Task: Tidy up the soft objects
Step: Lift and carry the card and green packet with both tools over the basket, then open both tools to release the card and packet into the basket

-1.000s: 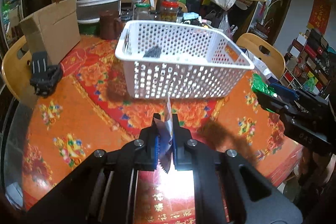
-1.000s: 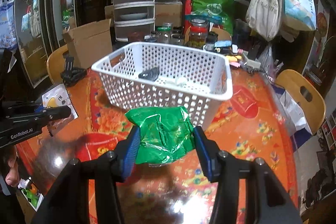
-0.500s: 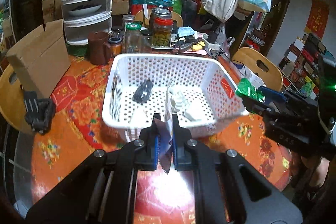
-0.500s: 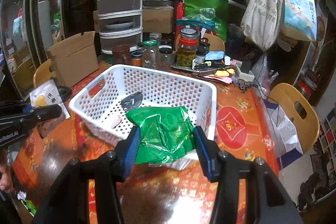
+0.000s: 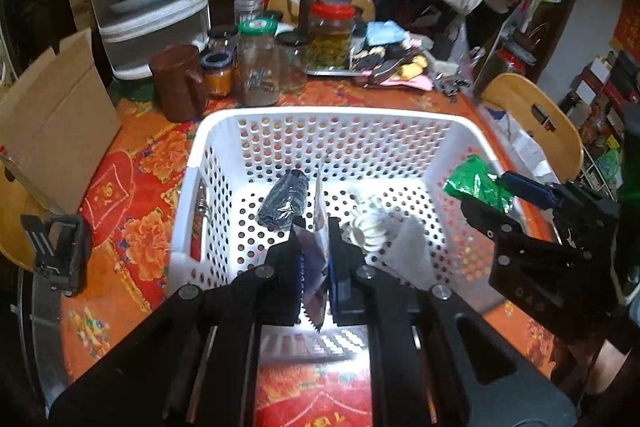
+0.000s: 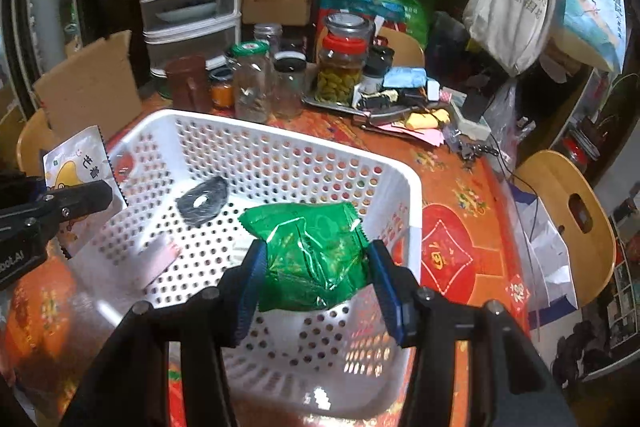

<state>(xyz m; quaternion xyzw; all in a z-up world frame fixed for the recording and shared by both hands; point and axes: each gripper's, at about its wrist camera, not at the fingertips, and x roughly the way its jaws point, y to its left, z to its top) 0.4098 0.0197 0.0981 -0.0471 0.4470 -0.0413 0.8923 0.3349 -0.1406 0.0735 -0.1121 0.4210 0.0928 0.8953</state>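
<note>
A white perforated basket stands on the red floral tablecloth. My left gripper is shut on a thin flat packet, held edge-on over the basket's near side; in the right wrist view the same packet shows a white face with a yellow picture. My right gripper is shut on a puffy green foil bag above the basket's right half. Inside the basket lie a dark rolled item, a white ridged item and a pale flat piece.
Glass jars, a brown mug and clutter crowd the table behind the basket. A cardboard box and a black clip-like object sit at the left. Wooden chairs flank the table.
Both grippers have travelled forward from in front of the basket to above it, each still holding its packet. The basket's inside has come into view.
</note>
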